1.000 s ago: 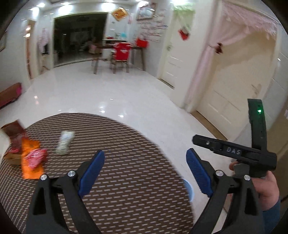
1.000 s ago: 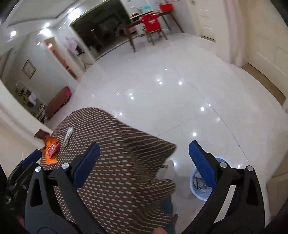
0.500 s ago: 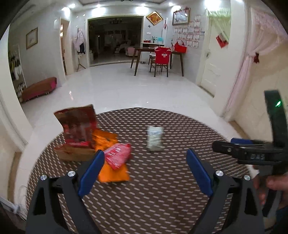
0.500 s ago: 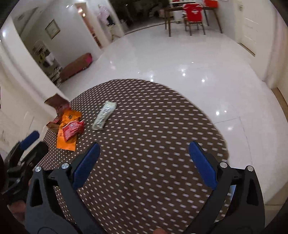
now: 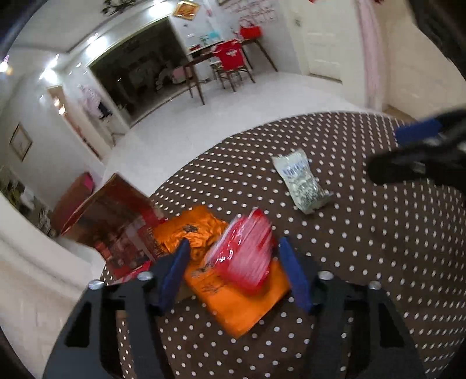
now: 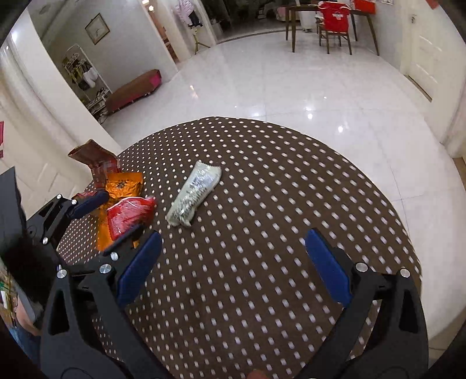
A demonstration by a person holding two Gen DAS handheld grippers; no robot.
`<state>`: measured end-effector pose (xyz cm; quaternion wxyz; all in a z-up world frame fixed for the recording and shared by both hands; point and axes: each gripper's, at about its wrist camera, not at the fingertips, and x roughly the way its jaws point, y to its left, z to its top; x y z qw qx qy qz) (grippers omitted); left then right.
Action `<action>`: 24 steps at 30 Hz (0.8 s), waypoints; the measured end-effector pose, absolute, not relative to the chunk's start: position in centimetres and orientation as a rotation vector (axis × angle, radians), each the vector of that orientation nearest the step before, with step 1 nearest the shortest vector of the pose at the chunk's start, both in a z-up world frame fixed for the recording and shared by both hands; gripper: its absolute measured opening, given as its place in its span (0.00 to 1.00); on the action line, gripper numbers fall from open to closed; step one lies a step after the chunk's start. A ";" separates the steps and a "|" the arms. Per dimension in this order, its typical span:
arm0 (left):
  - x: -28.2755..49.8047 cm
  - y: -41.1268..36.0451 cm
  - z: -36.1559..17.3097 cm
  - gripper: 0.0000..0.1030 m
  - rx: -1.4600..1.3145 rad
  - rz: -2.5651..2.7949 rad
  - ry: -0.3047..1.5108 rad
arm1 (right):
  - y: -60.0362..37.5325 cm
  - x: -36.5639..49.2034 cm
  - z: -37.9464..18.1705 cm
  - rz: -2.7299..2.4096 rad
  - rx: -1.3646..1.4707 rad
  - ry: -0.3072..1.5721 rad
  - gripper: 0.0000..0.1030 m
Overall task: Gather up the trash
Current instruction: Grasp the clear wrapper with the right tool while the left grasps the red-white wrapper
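A red wrapper point(image 5: 246, 252) lies on an orange packet point(image 5: 238, 294) on the round brown dotted table point(image 5: 378, 262). My left gripper point(image 5: 236, 272) is open, its blue pads on either side of the red wrapper. It is not closed on the wrapper. A pale green-white packet point(image 5: 303, 180) lies further right. In the right wrist view the red wrapper point(image 6: 129, 214), orange packet point(image 6: 123, 183) and pale packet point(image 6: 195, 194) lie at the left and centre. My right gripper point(image 6: 233, 269) is open and empty over the table, short of the pale packet. The left gripper point(image 6: 113, 212) shows there too.
A red-brown open box point(image 5: 116, 224) stands at the table's left edge, also in the right wrist view point(image 6: 96, 160). Beyond the table is glossy white floor, a far wooden table with a red-covered chair point(image 6: 333, 17), and a low red bench point(image 6: 134, 90).
Both views swung from the floor and bin back over the table. My left gripper moved in low to the red wrapper and narrowed around it. The right gripper stayed wide open.
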<state>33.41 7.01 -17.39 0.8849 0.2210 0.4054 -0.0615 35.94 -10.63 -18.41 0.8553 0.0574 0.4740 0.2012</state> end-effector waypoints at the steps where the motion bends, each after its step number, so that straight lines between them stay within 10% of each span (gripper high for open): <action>1: 33.6 7.2 -17.7 0.29 0.440 -0.144 0.869 | -9.9 36.4 -18.6 0.426 0.107 0.996 0.94; 5: 33.5 8.1 -17.8 0.01 0.365 -0.152 0.883 | -7.0 37.9 -19.4 0.443 0.053 0.992 0.92; 12: 31.8 10.7 -16.8 0.00 0.183 -0.158 0.856 | -3.0 37.4 -21.1 0.418 -0.160 0.932 0.24; 19: 30.3 10.3 -17.1 0.03 0.194 -0.152 0.831 | -7.7 35.7 -22.2 0.428 -0.110 0.949 0.21; 24: 31.1 9.4 -16.0 0.57 0.215 -0.109 0.768 | -10.8 34.7 -22.0 0.423 -0.093 0.966 0.21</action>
